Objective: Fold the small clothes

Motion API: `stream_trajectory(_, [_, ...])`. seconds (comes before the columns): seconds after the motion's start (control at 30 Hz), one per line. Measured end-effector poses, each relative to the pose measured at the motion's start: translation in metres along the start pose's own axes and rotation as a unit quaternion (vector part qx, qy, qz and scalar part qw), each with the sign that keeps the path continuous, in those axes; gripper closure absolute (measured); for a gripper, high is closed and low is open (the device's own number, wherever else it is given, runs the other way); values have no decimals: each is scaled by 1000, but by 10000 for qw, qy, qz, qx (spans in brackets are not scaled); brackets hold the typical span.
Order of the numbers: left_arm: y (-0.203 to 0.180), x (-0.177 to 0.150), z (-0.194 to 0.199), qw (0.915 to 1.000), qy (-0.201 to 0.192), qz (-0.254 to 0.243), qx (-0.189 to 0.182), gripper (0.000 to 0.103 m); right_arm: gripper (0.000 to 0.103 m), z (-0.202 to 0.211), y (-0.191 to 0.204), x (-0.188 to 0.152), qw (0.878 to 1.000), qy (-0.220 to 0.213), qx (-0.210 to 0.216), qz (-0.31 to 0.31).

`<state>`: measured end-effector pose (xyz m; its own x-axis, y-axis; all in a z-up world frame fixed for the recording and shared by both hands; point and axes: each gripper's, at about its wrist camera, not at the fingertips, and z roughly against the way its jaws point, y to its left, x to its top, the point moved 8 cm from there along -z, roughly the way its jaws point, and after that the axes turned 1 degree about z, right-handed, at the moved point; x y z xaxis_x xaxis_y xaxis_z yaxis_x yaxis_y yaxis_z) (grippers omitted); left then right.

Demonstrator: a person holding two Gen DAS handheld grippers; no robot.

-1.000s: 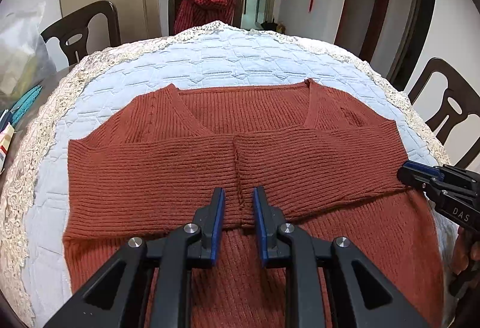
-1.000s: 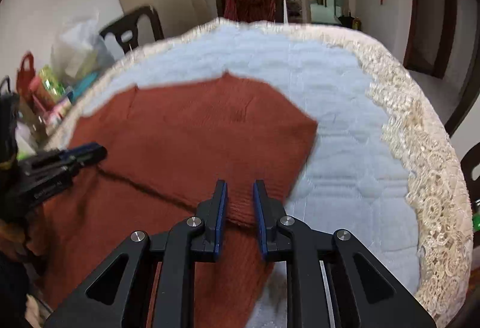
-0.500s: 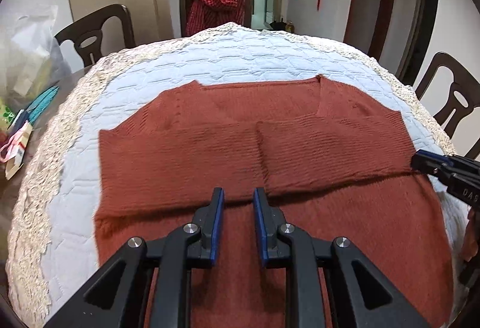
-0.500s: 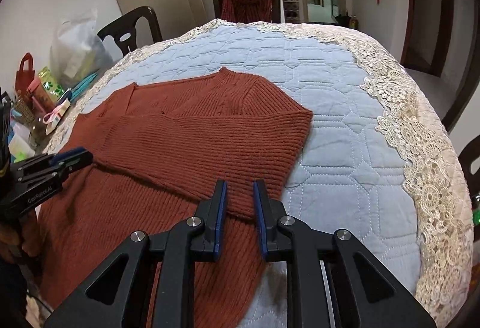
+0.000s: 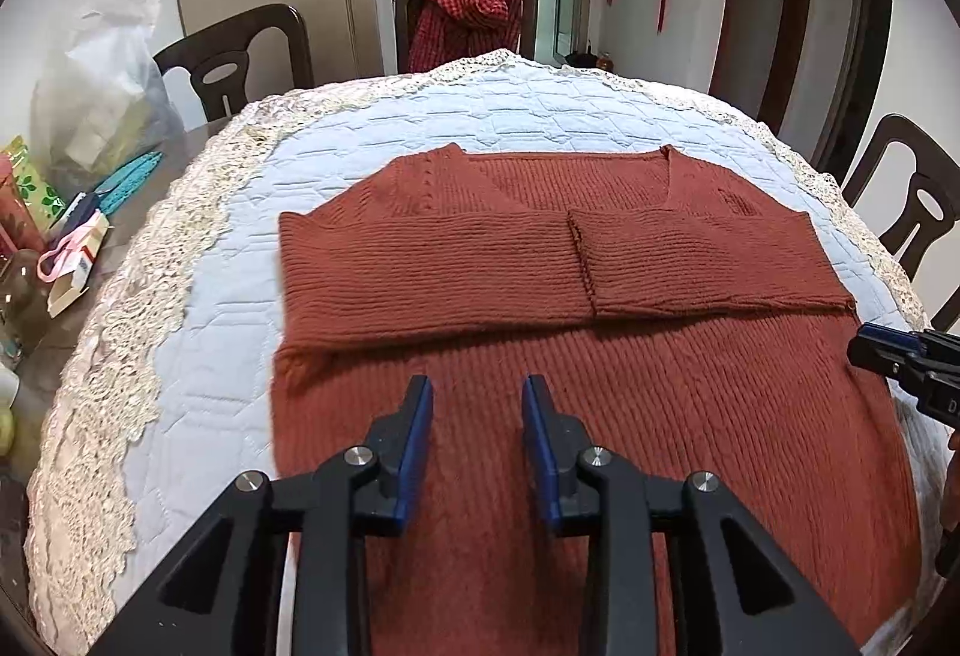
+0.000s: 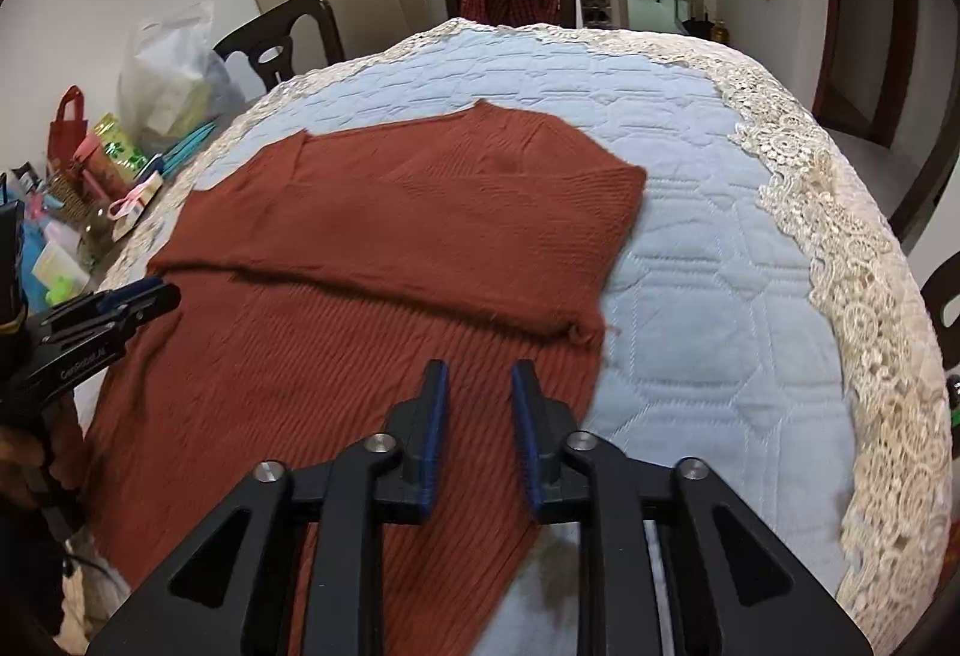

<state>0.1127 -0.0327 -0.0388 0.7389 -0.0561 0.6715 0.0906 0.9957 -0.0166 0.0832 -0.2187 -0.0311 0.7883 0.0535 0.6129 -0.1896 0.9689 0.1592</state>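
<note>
Your sweater (image 5: 600, 386) is rust red with a ribbed knit. Beneath it lies a pale blue quilt (image 5: 540, 116), stitched in hexagons and edged with cream lace. Your grippers (image 5: 477, 446) are black with blue pads (image 5: 414, 446). A red-and-black checked cloth (image 5: 462, 11) drapes a dark brown chair (image 5: 234, 62).

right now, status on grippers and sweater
Left hand-held gripper open, empty. Right hand-held gripper open, empty. Rust sweater flat, both sleeves folded in. Nothing lying on it.
</note>
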Motion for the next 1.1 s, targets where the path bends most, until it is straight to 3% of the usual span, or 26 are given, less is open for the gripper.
stream_trajectory(0.07, [2,-2,2,10000,-14,0,15,69,67,3,3,-3,10000,-20,27,2])
stream_trajectory(0.83, [35,-56,30,9994,16,251,217,59,65,33,9,-41,9988,-88,238,-427])
stream_trajectory(1.1, [43,-82,47,9984,106,551,-2,56,62,39,10,-67,9957,-19,546,-754])
